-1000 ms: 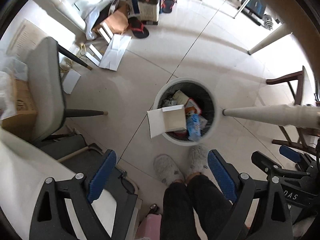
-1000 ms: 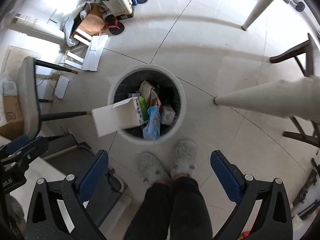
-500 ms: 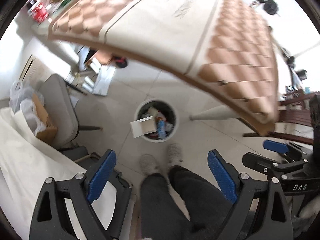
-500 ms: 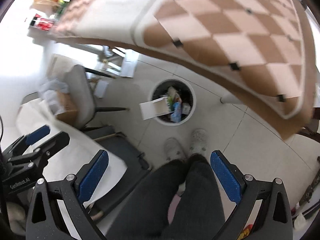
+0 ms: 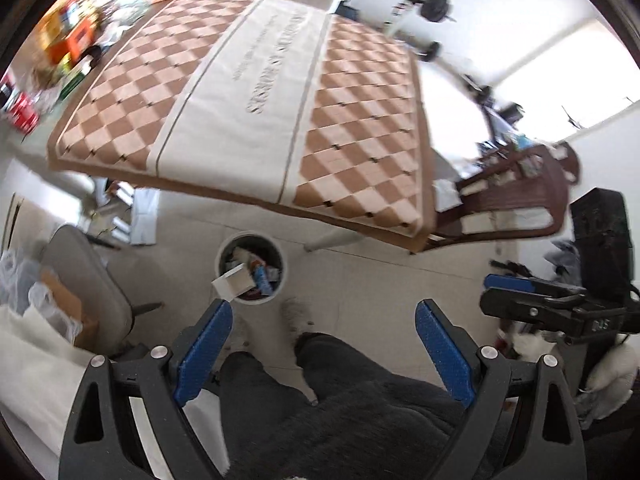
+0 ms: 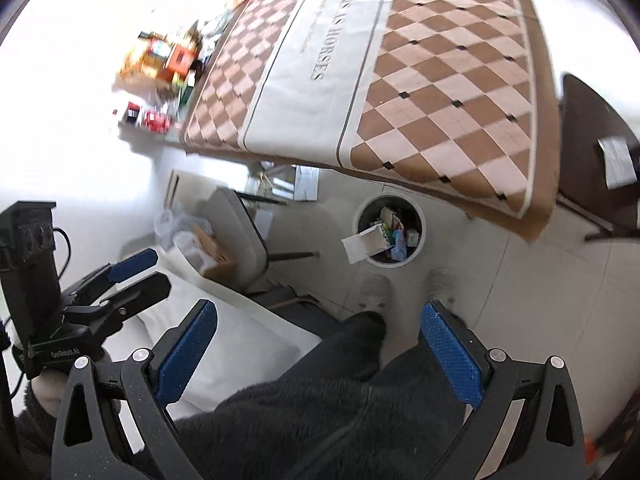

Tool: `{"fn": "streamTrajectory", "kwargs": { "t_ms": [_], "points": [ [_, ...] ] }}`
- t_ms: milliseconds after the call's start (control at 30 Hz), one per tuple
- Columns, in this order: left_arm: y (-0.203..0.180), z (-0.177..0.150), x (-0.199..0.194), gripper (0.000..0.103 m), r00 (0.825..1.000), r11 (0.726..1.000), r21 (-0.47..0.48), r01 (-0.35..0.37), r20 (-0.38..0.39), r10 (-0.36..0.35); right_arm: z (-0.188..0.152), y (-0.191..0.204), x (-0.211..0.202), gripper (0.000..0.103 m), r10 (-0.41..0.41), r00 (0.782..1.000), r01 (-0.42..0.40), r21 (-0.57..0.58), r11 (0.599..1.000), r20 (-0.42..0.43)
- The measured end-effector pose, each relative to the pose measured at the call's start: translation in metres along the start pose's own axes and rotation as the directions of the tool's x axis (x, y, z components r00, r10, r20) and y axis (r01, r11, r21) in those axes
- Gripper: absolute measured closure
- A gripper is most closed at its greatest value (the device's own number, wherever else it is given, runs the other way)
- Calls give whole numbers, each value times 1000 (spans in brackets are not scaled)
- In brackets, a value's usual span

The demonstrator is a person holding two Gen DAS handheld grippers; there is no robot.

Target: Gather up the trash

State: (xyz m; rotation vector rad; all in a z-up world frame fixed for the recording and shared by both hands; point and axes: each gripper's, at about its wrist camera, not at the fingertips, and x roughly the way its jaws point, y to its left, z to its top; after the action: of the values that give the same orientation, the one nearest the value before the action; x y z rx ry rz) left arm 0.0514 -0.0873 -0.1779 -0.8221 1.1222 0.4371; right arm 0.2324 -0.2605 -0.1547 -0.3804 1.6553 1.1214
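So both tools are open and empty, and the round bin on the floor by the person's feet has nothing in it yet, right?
Not quite. The bin is already full of trash, with a white box sticking out over its rim; the right wrist view shows it clearly. The rest holds: the left tool and right tool are open and empty.

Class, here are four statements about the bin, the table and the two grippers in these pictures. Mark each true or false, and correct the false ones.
1. The trash bin is empty. False: it holds packaging, and a white box overhangs its rim.
2. The left gripper is open. True.
3. The right gripper grips the white box. False: it is open and holds nothing.
4. A checkered tablecloth covers the table. True.
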Motion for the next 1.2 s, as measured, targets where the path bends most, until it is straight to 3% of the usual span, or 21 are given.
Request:
{"fn": "streamTrajectory", "kwargs": {
  "t_ms": [167,433,667,700,733,1200],
  "points": [
    [7,-4,-31,9,997,994,79,75,-34,-72,-40,34,-18,0,14,998,-20,99,995,61],
    [6,-17,-53,9,988,975,177,134,-95,-119,-88,66,-21,0,34,993,-53,182,982,109],
    [8,-19,-57,9,987,973,180,145,-90,-131,-98,67,-18,0,44,991,-69,199,977,126],
    [9,-19,-58,0,987,973,181,146,-92,-131,-99,68,-17,0,46,991,-72,201,977,128],
    [9,-19,-58,0,986,972,177,152,-93,-138,-98,66,-16,0,49,990,-75,205,976,129],
    [19,-20,-68,0,987,978,131,159,-41,-155,-94,72,-16,0,59,987,-90,210,974,150]
  ]
}}
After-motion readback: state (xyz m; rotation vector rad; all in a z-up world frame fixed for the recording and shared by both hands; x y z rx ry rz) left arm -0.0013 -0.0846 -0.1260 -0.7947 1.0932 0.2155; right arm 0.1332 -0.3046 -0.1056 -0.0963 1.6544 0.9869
